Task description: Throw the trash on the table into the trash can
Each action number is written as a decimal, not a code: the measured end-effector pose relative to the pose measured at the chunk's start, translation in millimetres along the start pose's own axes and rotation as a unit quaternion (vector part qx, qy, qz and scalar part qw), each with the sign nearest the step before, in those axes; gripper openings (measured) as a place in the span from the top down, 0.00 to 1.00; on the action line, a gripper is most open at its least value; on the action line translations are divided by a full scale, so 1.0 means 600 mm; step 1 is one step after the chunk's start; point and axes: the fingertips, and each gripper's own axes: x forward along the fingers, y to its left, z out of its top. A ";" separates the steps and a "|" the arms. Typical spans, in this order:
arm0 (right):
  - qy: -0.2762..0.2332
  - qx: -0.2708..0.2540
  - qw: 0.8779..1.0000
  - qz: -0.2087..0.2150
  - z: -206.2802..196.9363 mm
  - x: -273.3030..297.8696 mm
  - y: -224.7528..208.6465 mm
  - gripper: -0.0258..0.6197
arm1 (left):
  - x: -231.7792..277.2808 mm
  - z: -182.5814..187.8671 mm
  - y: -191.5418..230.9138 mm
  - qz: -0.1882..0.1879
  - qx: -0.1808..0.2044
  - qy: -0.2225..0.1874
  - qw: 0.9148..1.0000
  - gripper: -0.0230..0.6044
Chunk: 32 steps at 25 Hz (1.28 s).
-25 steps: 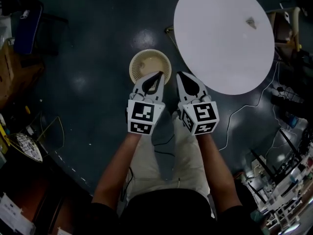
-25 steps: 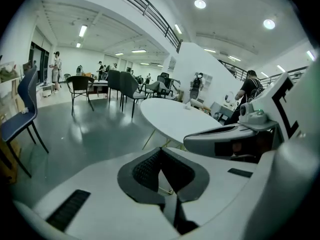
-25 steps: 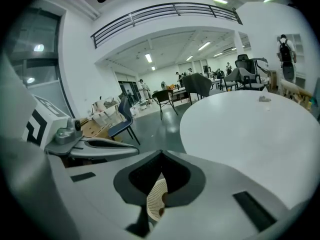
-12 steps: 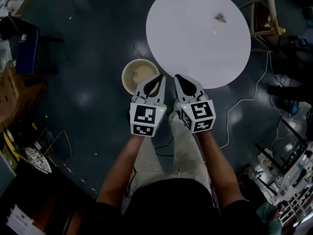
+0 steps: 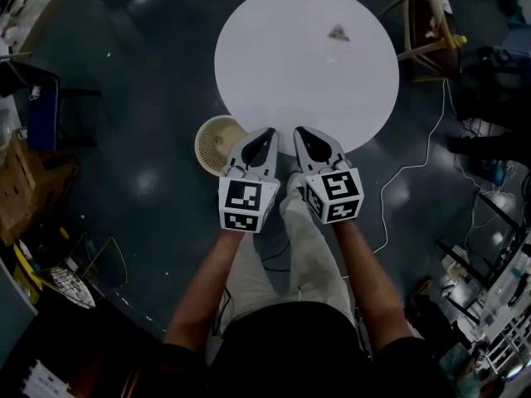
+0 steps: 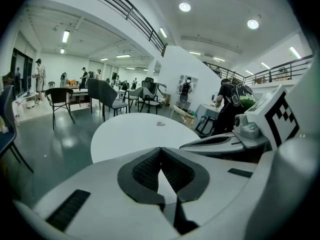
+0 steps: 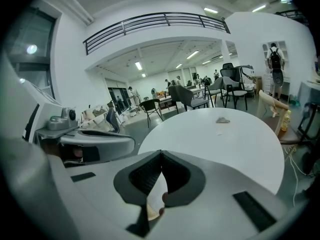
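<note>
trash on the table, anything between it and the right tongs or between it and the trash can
Nothing visible. Only bare white table lies between the trash and the shut right tongs. The trash can stands on the floor beside the table's near-left edge, its top open.

Plain white across the round surface (image 5: 282, 73); small grey trash scrap (image 5: 338, 32) at its 1 o'clock. Cream trash can (image 5: 217, 143) at its 7 o'clock. White shells and black jaws on left gripper (image 5: 270, 131) and right gripper (image 5: 300, 131), black-and-white square markers on each cube (image 5: 241, 205). Glossy dark blue-grey floor (image 5: 141, 98). Beige trousers (image 5: 290, 255), black shirt (image 5: 282, 347).
</note>
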 end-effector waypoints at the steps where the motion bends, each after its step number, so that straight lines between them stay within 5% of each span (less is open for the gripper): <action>1: -0.001 -0.001 1.000 -0.003 0.005 0.000 -0.013 0.93 | 0.008 0.003 -0.005 -0.001 0.001 0.001 1.000 0.94; 19: 0.009 -0.027 0.999 -0.040 0.101 0.105 -0.283 0.92 | 0.223 0.083 -0.018 -0.009 0.006 -0.015 1.000 0.94; 21: 0.008 -0.030 0.999 -0.038 0.115 0.123 -0.309 0.81 | 0.247 0.086 -0.011 -0.006 0.013 -0.015 1.000 0.94; 32: 0.032 -0.058 0.996 -0.068 0.141 0.216 -0.406 0.65 | 0.306 0.085 0.039 0.024 0.031 -0.010 0.999 0.94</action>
